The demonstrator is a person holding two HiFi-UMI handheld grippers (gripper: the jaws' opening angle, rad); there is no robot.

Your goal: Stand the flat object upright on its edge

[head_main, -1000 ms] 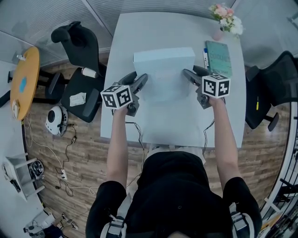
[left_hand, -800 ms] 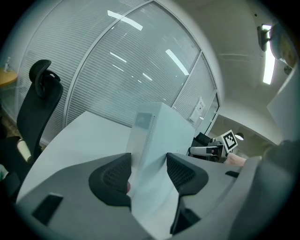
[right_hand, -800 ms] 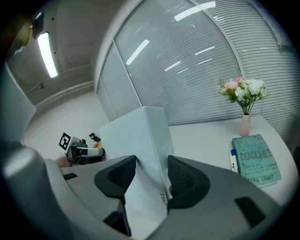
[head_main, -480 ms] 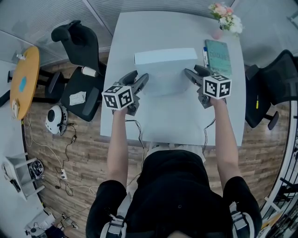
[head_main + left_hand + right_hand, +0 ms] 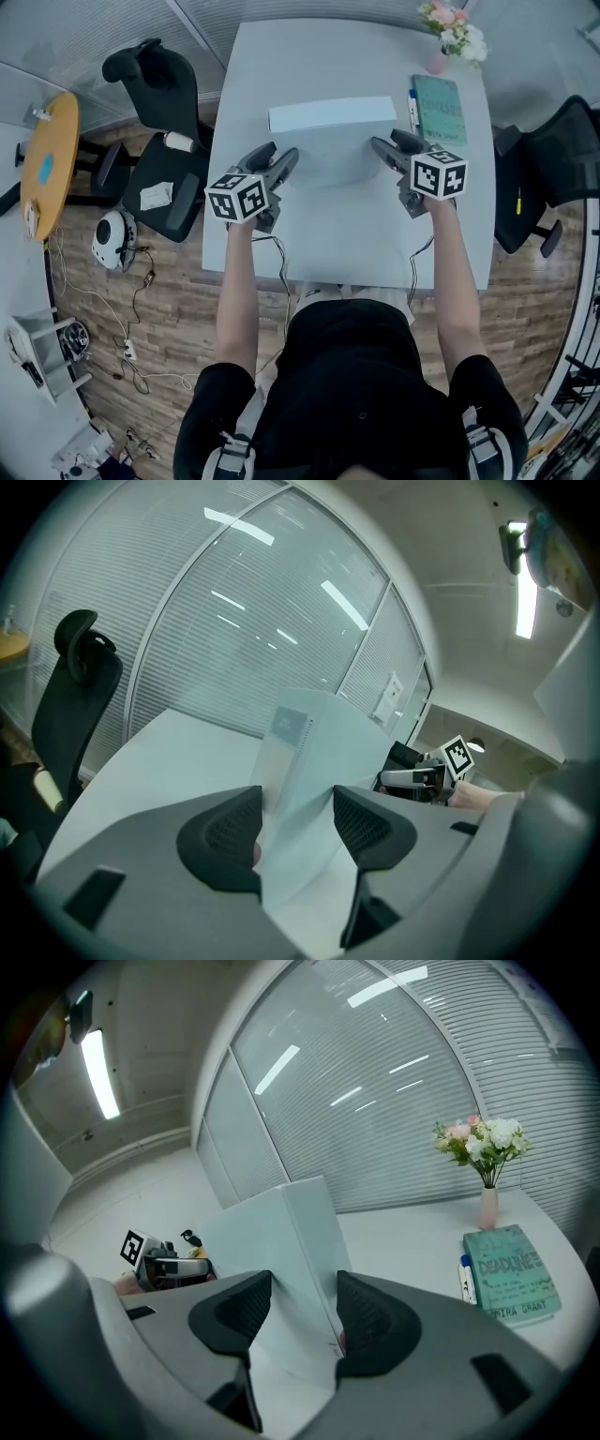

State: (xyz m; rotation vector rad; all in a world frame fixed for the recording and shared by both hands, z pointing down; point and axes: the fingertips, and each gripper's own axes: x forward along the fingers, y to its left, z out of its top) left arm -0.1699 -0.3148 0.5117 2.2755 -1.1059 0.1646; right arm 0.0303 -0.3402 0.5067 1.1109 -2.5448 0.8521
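Fingers (image 5: 220,832) on upright, flat pale-blue box (image 5: 331,114)

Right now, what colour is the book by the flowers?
The book is teal; the right gripper view shows it best.

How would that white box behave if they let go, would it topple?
Probably stiff: the box keeps straight edges though held only at its ends. Likely tippy: it stands tall on a narrow edge. Perhaps light, since it looks like thin cardboard.
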